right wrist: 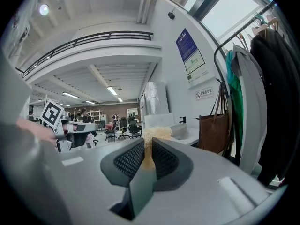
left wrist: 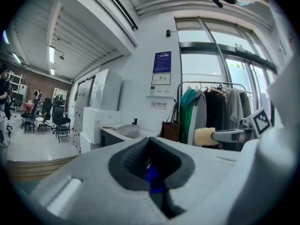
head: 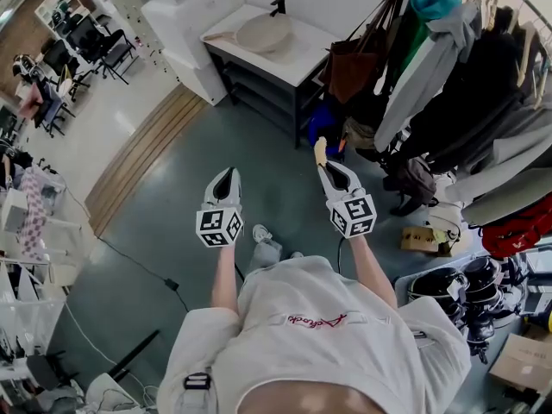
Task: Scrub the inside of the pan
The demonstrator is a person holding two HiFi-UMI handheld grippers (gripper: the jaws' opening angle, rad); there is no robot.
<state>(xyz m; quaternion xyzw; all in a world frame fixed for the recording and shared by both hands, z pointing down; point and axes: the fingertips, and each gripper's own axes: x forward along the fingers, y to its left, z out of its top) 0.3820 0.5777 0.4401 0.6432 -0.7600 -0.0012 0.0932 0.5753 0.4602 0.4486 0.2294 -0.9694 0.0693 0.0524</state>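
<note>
Pan (probably beige bowl ahead); left gripper closed, empty; right gripper pinching yellow scrubber; both held forward, level.

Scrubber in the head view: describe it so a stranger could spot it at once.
Find the rack of hanging coats on the right; just left of it the person holds out two grippers. The scrubber sticks out of the tip of the right gripper, pinched by its pads. It is small, tan and fuzzy, unlike the smooth white grippers.

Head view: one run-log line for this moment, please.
left hand-held gripper: shut, empty | right hand-held gripper: shut on yellow scrubber | scrubbing: not under way
</note>
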